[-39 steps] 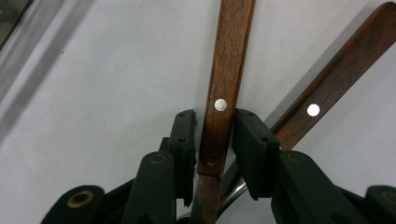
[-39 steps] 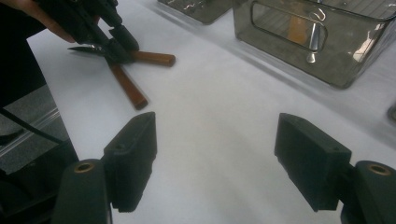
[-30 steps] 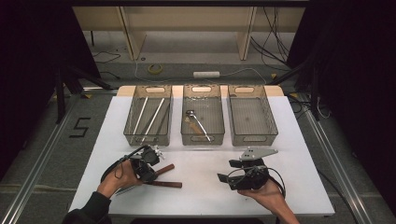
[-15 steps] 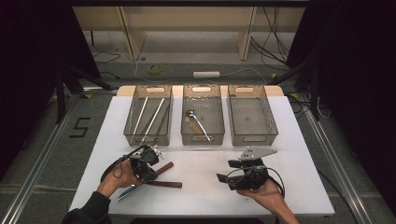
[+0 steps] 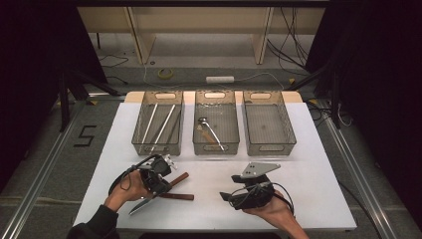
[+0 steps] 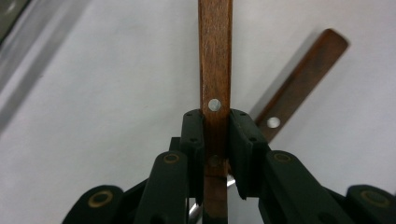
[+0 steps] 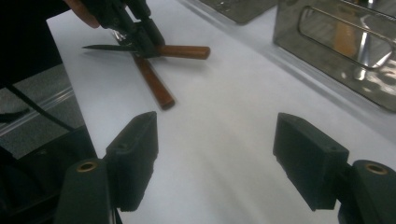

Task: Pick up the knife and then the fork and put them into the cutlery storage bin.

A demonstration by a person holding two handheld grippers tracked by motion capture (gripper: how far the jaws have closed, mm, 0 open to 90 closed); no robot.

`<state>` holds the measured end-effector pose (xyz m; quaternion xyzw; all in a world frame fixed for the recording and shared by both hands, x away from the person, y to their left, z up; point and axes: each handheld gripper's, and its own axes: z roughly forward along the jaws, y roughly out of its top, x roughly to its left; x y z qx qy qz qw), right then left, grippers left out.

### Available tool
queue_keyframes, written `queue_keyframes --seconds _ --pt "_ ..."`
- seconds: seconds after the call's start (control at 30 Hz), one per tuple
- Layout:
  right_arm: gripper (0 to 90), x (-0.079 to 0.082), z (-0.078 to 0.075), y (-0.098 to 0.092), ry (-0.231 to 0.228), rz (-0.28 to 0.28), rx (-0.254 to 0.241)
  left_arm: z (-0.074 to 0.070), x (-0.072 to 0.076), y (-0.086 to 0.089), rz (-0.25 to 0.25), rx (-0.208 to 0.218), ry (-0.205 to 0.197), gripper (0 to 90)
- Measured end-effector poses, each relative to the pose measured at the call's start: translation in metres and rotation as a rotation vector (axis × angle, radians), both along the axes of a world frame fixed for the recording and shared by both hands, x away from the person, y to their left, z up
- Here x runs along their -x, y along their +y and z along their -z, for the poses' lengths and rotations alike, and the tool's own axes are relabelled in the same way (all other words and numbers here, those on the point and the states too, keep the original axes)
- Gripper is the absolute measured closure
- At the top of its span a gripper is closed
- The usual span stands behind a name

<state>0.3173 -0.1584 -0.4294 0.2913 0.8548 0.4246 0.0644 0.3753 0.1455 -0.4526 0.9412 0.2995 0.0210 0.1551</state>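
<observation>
Here, my left gripper [image 6: 215, 140] pinches the wooden handle of a knife [image 5: 175, 196]; its jaws have just been closing, and the pads now press both sides of the handle. This knife lies on the white table [image 5: 308, 199], just in front of the left basket [image 5: 158, 122], long axis running left to right, handle toward the middle basket's side, blade [image 5: 142, 205] pointing to the table's left front. A second knife handle [image 5: 180, 177] crosses it, slanting toward the baskets. My right gripper [image 7: 215, 158] hovers spread wide, nothing between its jaws, well right of the knives.
</observation>
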Motion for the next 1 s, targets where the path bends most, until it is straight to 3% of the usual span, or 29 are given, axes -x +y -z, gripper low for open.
queue_keyframes --seconds 0.13,0.33,0.5,0.67,0.8,1.0 --pt "31.9 0.004 0.002 0.011 -0.014 -0.036 0.017 -0.003 0.003 -0.006 0.017 0.027 0.016 76.4" --pt "31.9 0.010 0.005 0.027 -0.028 -0.084 0.021 -0.003 0.006 -0.014 0.045 0.021 0.026 76.4" --pt "31.9 0.017 0.009 0.045 -0.063 -0.137 0.059 -0.004 0.009 -0.020 0.057 0.032 0.039 76.4" --pt "32.3 0.020 0.013 0.059 -0.126 -0.174 0.106 -0.005 0.013 -0.026 0.076 0.051 0.049 76.4" --pt "32.9 0.021 0.016 0.067 -0.160 -0.201 0.139 -0.006 0.015 -0.031 0.100 0.045 0.067 76.4" --pt "33.4 0.023 0.021 0.078 -0.249 -0.238 0.219 -0.004 0.018 -0.036 0.118 0.038 0.077 76.4"
